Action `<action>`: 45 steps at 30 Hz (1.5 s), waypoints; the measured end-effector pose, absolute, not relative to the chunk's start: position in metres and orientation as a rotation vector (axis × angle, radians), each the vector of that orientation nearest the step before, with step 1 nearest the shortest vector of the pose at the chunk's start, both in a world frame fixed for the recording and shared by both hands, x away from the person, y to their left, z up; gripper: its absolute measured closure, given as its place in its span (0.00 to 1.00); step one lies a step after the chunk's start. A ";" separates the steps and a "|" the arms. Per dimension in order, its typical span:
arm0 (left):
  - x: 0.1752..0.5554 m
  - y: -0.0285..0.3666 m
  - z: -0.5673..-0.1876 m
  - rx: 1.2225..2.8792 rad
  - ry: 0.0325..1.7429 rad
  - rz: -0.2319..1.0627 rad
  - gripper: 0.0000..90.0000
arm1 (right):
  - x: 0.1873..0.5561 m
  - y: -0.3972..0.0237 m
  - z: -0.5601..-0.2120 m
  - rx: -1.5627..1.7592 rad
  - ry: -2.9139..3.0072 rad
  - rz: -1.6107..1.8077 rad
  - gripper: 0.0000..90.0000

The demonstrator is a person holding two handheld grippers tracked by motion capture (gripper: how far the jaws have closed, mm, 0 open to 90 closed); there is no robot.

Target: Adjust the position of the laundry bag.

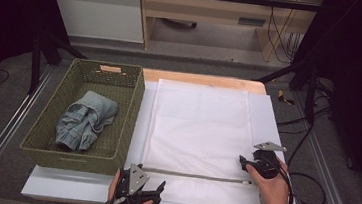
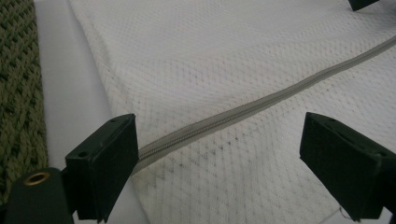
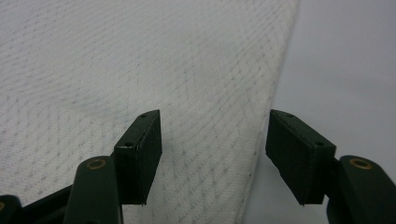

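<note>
A white mesh bag [image 1: 196, 128] lies flat on the white table top [image 1: 268, 115], with a grey zipper [image 1: 192, 175] running along its near edge. My left gripper [image 1: 153, 189] hovers at the zipper's left end. In the left gripper view its jaws [image 2: 219, 158] stand wide open, and the zipper [image 2: 261, 103] passes between them close to the left jaw. My right gripper [image 1: 245, 164] is at the bag's near right side. In the right gripper view it [image 3: 215, 149] is open, straddling the bag's [image 3: 116, 70] right edge without pressing on it.
A green woven basket [image 1: 133, 107] stands left of the bag and holds a crumpled denim garment [image 1: 87, 120]. Its wall [image 2: 18, 93] is close beside my left gripper. Bare table [image 3: 345, 70] lies right of the bag. Black frame bars and cables surround the table.
</note>
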State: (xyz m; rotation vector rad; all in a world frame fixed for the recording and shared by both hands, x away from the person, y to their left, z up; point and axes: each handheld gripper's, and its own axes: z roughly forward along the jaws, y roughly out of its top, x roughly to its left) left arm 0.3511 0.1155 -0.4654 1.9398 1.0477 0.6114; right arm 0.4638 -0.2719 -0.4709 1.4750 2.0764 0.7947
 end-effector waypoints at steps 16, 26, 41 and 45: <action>0.337 0.125 -0.469 1.966 1.114 0.664 0.37 | 0.463 -0.263 -0.471 1.438 2.119 0.784 0.96; 0.339 0.134 -0.472 2.005 1.163 0.676 0.45 | 0.460 -0.267 -0.470 1.444 2.105 0.812 0.96; 0.349 0.141 -0.481 2.010 1.224 0.593 0.54 | 0.459 -0.270 -0.469 1.430 2.108 0.850 0.99; 0.350 0.143 -0.484 2.011 1.238 0.568 0.57 | 0.460 -0.271 -0.469 1.426 2.108 0.858 0.99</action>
